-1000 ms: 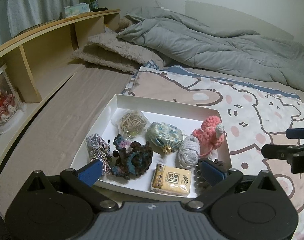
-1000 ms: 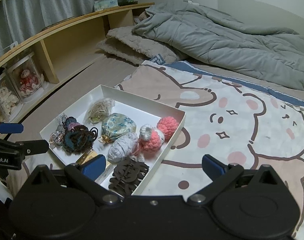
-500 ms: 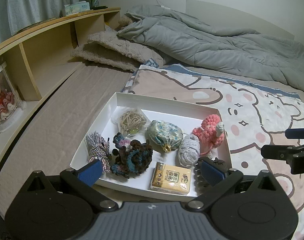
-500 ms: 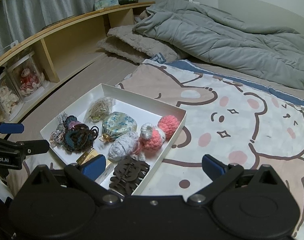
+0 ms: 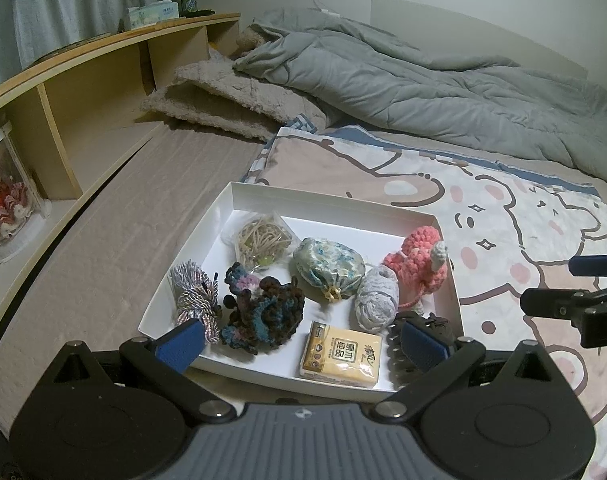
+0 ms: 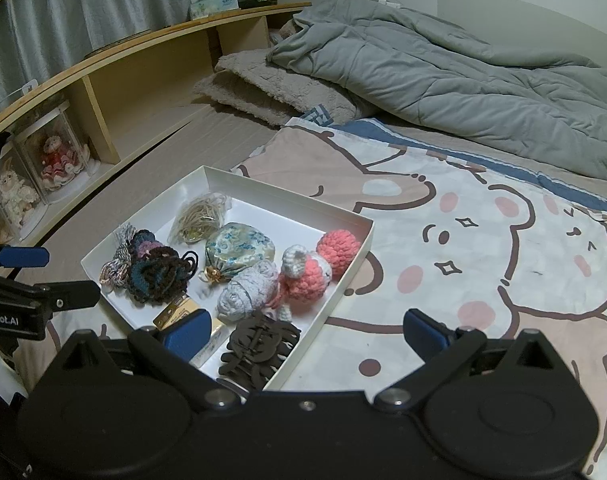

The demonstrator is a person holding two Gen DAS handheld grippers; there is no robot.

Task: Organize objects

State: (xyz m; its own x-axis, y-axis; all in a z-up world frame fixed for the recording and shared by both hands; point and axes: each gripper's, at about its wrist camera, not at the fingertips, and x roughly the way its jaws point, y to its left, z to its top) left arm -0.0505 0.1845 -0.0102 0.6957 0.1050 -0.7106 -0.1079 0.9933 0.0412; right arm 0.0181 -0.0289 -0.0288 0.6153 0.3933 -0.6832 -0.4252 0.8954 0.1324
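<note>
While both stay spread wide and empty as before, the left gripper (image 5: 301, 338) and right gripper (image 6: 307, 330) hover unmoved at the near edge of the shallow white cardboard tray (image 5: 335, 203), its yarn trinkets unchanged, on the bear-print blanket (image 6: 483, 240).

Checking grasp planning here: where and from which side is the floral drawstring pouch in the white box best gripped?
Probably from above, across the floral pouch's plump body. It lies flat with its gathered, gold-tied neck toward the near edge; the yarn ball crowds one side, so pinching the neck is a fallback.
</note>
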